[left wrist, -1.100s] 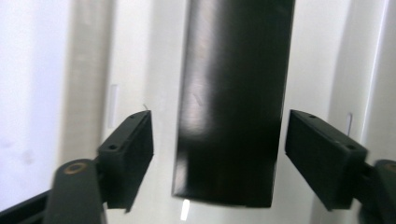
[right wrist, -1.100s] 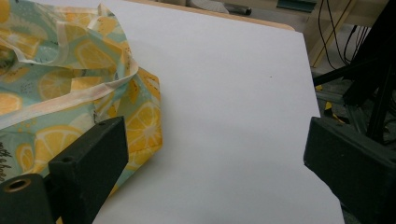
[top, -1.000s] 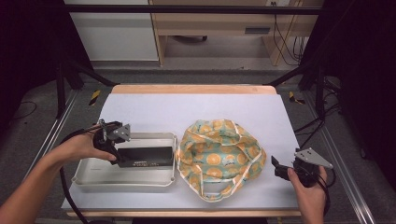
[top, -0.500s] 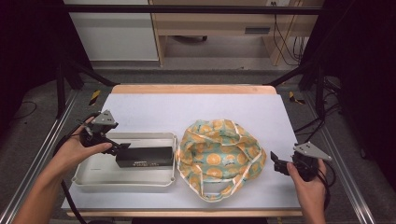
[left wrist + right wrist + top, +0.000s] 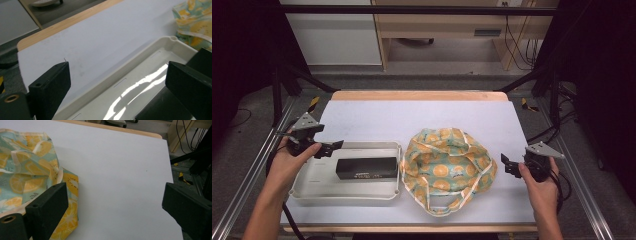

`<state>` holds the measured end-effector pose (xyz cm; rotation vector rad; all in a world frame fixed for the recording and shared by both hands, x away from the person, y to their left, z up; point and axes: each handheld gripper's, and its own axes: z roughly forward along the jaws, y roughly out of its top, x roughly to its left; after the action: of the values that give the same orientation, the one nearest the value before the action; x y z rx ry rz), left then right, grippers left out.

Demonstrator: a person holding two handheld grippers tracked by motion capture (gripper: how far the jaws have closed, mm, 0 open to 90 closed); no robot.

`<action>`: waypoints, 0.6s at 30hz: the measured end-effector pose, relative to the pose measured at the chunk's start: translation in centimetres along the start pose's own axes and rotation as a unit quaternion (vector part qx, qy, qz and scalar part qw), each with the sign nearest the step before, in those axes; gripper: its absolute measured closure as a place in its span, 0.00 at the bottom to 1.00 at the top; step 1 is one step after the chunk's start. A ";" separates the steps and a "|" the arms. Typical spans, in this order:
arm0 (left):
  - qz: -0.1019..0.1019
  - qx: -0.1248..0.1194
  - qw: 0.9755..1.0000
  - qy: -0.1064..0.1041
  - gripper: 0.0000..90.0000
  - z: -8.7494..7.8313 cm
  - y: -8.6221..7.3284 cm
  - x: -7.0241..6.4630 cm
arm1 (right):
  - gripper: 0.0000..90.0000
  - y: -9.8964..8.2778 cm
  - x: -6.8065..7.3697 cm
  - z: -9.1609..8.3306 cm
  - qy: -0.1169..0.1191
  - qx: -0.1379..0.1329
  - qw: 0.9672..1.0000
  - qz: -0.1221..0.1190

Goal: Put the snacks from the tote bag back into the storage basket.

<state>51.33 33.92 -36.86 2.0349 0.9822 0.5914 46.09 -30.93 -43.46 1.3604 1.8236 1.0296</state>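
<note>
The left tongs [image 5: 331,148] sit by the left edge of the tabletop [image 5: 422,112], just above the far left corner of a white tray [image 5: 312,192]. Their jaws are wide open and hold nothing. A black box [image 5: 367,168] lies flat inside the tray. Just right of the tray, touching it, is a crumpled cloth [image 5: 447,172] with orange fruit on it. The right tongs [image 5: 508,165] are near the right edge, close to the cloth, wide open and empty too.

Black box [image 5: 367,168] flat in white tray [image 5: 312,192]; crumpled orange-print cloth [image 5: 447,170] just beside the tray.
</note>
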 end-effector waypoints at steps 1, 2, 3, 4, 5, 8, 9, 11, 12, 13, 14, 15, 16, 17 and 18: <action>-0.010 -0.004 1.000 0.004 0.07 -0.1 -0.2 0.3 | 0.08 -0.1 0.0 0.1 0.002 0.002 1.000 0.001; -0.010 -0.004 1.000 0.004 0.07 -0.1 -0.2 0.3 | 0.08 -0.2 0.0 0.1 0.002 0.001 1.000 0.002; -0.015 0.001 0.999 0.029 0.07 -0.2 -0.7 0.7 | 0.08 -0.3 0.1 0.1 0.003 0.002 1.000 0.005; -0.011 0.010 0.999 0.035 0.07 -0.2 -1.0 0.9 | 0.08 -0.4 0.1 0.1 0.002 0.001 1.000 0.004; -0.011 0.015 0.999 0.037 0.07 -0.2 -1.3 0.9 | 0.08 -0.5 0.2 0.2 0.003 0.003 1.000 0.004; -0.020 0.017 0.999 0.035 0.07 0.1 -2.1 0.8 | 0.08 -0.9 0.2 0.2 0.005 0.003 1.000 0.009; -0.023 0.019 0.999 0.038 0.07 0.2 -2.5 0.7 | 0.08 -1.0 0.3 0.2 0.004 0.002 1.000 0.011; -0.025 0.021 0.999 0.040 0.07 0.3 -2.8 0.6 | 0.08 -1.2 0.3 0.1 0.005 0.002 1.000 0.014; -0.046 0.008 0.998 0.036 0.07 0.5 -3.6 0.5 | 0.08 -1.7 0.5 0.1 0.004 0.005 1.000 0.012; -0.061 -0.004 0.998 0.033 0.07 0.4 -4.1 0.4 | 0.08 -1.9 0.5 0.2 0.004 0.006 1.000 0.009; -0.069 -0.011 0.997 0.032 0.07 0.5 -4.4 0.4 | 0.08 -2.2 0.6 0.2 0.007 0.010 1.000 0.006; -0.083 -0.015 0.996 0.033 0.08 0.6 -4.8 0.5 | 0.08 -2.4 0.7 0.2 0.008 0.014 1.000 0.003; -0.089 -0.007 0.995 0.037 0.08 0.7 -5.0 0.6 | 0.08 -2.5 0.7 0.2 0.010 0.018 1.000 0.001; -0.089 -0.007 0.995 0.037 0.08 0.7 -5.0 0.6 | 0.08 -2.4 0.8 0.1 0.010 0.018 1.000 -0.002; -0.088 0.001 0.995 0.042 0.09 0.6 -5.1 0.6 | 0.08 -2.3 1.0 0.0 0.011 0.012 1.000 -0.002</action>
<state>49.85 36.13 -41.31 1.9133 1.1969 0.5848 44.72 -30.34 -45.52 1.3656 1.8590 1.0265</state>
